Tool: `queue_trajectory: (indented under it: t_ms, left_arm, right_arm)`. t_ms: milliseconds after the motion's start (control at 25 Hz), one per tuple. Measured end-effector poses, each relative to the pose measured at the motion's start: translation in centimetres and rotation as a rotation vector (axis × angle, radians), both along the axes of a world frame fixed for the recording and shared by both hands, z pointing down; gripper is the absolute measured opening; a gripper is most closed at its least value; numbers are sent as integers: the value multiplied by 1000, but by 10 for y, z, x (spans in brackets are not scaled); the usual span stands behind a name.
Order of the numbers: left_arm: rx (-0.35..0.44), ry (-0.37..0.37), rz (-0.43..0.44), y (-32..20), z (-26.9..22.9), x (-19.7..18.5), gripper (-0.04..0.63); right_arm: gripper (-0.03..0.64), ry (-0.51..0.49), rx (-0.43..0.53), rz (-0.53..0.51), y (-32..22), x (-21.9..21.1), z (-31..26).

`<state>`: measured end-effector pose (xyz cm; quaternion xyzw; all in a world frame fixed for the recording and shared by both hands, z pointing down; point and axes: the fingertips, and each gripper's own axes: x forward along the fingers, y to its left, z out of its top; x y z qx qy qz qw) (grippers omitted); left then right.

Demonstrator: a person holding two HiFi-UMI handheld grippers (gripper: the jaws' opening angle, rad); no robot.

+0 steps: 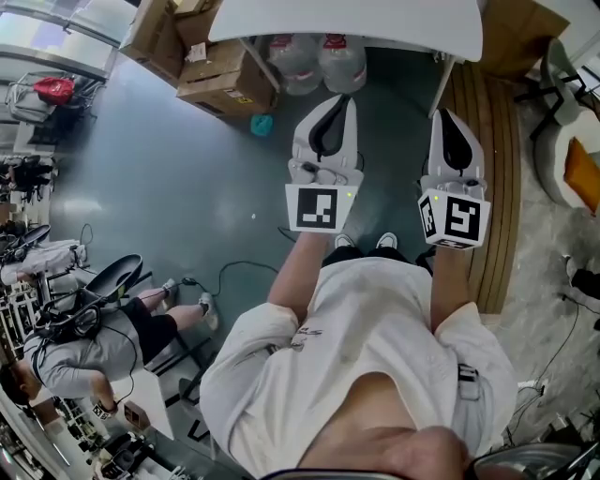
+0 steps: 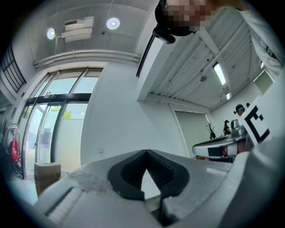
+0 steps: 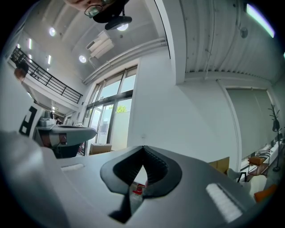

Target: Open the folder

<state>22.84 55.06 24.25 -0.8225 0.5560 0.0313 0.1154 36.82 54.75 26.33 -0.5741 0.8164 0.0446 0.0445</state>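
No folder shows in any view. In the head view the person holds both grippers out in front at waist height, above the grey floor. My left gripper [image 1: 343, 99] points toward the white table [image 1: 394, 28], its jaws together with nothing between them. My right gripper [image 1: 443, 116] is beside it, also pointing at the table's near edge, jaws together and empty. The left gripper view shows my left gripper [image 2: 144, 154] against a white wall and glass doors. In the right gripper view, my right gripper [image 3: 143, 149] faces the same wall.
Two big water bottles [image 1: 319, 58] stand under the table. Cardboard boxes [image 1: 214, 58] are stacked at the back left, with a small teal object [image 1: 262, 124] on the floor nearby. A wooden platform [image 1: 495, 150] runs along the right. A person [image 1: 94, 352] sits at the lower left.
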Motion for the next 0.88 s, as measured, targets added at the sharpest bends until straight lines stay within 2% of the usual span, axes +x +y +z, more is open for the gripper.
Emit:
queue_trajectory:
  t_ms: [400,720,880]
  left_arm:
    - [-13,-15,-98,-14,12,10,0]
    - [-7,-3,-89,-53,20,-13,0]
    - [-2,27,-77,-86,21,-31,0]
  right_arm:
    - [0,-13,-15,-62,-24,20,16]
    - [0,12,-13,-57,-63,-1,21]
    - [0,33,-14,-50,-95,-21,22]
